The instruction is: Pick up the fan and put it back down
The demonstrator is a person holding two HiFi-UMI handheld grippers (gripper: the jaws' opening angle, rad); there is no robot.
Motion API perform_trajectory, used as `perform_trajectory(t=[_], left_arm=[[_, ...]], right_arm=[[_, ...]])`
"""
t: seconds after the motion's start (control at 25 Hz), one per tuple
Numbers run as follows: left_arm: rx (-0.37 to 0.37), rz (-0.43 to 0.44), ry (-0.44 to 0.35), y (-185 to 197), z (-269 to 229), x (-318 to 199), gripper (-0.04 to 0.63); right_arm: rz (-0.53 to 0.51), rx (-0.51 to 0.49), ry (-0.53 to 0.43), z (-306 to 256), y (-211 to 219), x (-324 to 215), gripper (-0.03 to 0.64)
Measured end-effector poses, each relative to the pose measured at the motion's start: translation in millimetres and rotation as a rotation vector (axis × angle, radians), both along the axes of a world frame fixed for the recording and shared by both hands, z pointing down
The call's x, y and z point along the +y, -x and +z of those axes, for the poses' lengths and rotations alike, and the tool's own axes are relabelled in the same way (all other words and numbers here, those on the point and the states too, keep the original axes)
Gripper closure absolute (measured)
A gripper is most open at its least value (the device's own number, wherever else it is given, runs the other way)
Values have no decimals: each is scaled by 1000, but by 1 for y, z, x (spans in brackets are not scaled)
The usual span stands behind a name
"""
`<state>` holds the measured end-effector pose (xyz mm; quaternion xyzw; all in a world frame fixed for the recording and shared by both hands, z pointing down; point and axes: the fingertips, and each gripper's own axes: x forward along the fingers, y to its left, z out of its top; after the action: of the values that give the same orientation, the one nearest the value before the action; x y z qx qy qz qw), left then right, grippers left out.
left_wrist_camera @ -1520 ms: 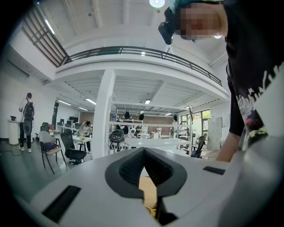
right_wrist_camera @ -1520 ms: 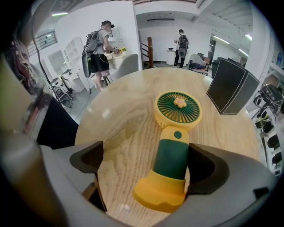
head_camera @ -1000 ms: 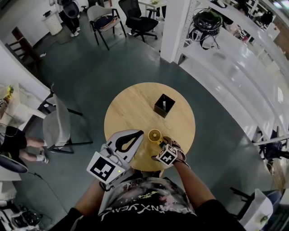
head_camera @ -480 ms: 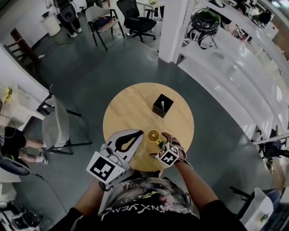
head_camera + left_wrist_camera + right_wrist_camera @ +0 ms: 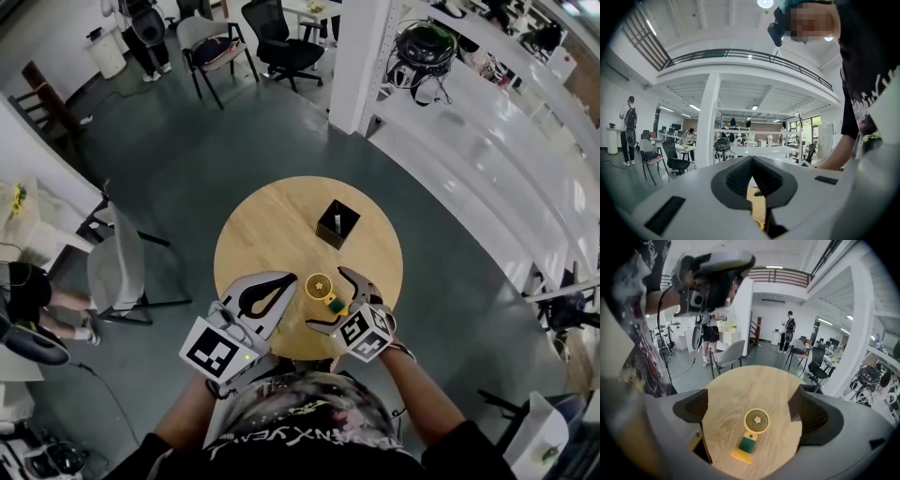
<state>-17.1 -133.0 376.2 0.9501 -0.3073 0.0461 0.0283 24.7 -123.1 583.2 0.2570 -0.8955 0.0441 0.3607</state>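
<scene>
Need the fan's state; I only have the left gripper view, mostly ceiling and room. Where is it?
Observer: The fan lies flat on the round table, near its front edge.
Operator: Right hand-held gripper on it?
Observer: No. The right hand-held gripper is open, jaws either side of the fan, not touching.
Operator: Anything else on the table?
Observer: A black box, beyond the fan.

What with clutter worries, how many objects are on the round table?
2: yellow fan near the person's edge, black box toward the centre. Left gripper may hide more.
</scene>
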Motion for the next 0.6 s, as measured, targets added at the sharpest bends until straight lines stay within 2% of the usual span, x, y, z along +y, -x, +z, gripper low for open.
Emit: perform_trajectory(t=[0.24,0.4,0.6], left_arm=[[9,11,-18,-2,-4,0,578],[6,11,-15,-2,-2,-1,578],[5,15,-15,-4,-2,-2,578]], right_arm=[[-1,-152,-140,-78,5,-4,32],[-31,-217,-243,-131,6,-2,32],[-23,-333,-309,-186,3,0,32]])
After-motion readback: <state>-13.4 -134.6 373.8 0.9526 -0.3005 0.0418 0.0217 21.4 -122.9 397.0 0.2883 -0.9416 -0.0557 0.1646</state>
